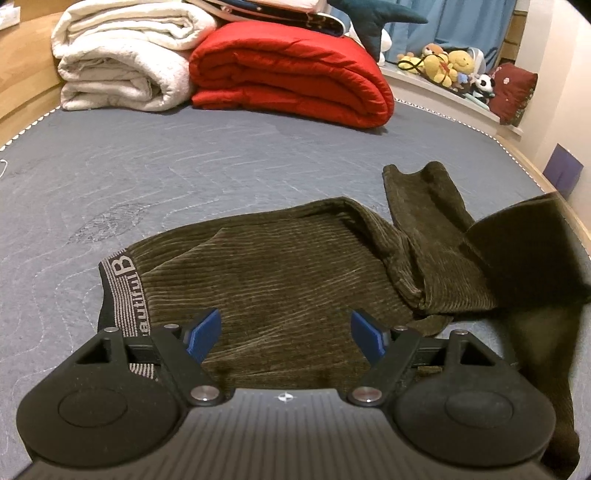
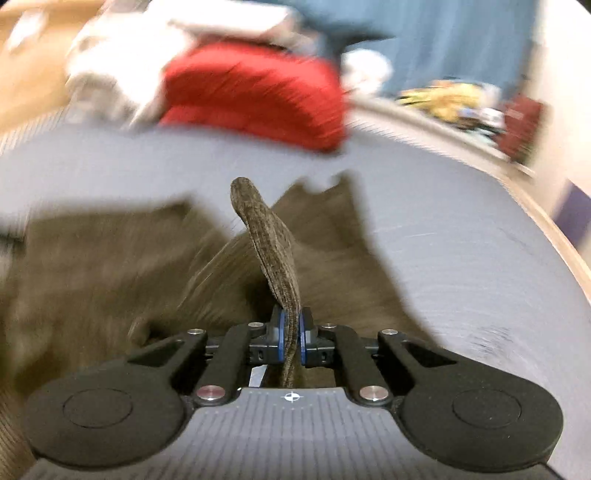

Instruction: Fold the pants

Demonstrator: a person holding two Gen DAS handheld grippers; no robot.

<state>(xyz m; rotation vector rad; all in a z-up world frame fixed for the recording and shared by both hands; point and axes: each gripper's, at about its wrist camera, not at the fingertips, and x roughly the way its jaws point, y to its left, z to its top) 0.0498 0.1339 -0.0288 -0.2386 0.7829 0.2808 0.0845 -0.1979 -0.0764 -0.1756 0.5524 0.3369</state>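
Left tool (image 1: 286, 336) is hanging wide open above the olive corduroy pants (image 1: 280, 273), its blue pads (image 1: 202, 334) gripping nothing. Right tool (image 2: 291, 332) is pinching a raised fold of the pants (image 2: 271, 243), pads pressing the cloth from both sides. Pants are lying rumpled on the grey bed (image 1: 221, 158), waistband (image 1: 123, 291) at the left; right view is blurring.

Grey quilted mattress (image 1: 221, 166), folded red duvet (image 1: 295, 74), cream blanket (image 1: 122, 62), blue curtain (image 1: 461, 22), soft toys on ledge (image 1: 447, 62)
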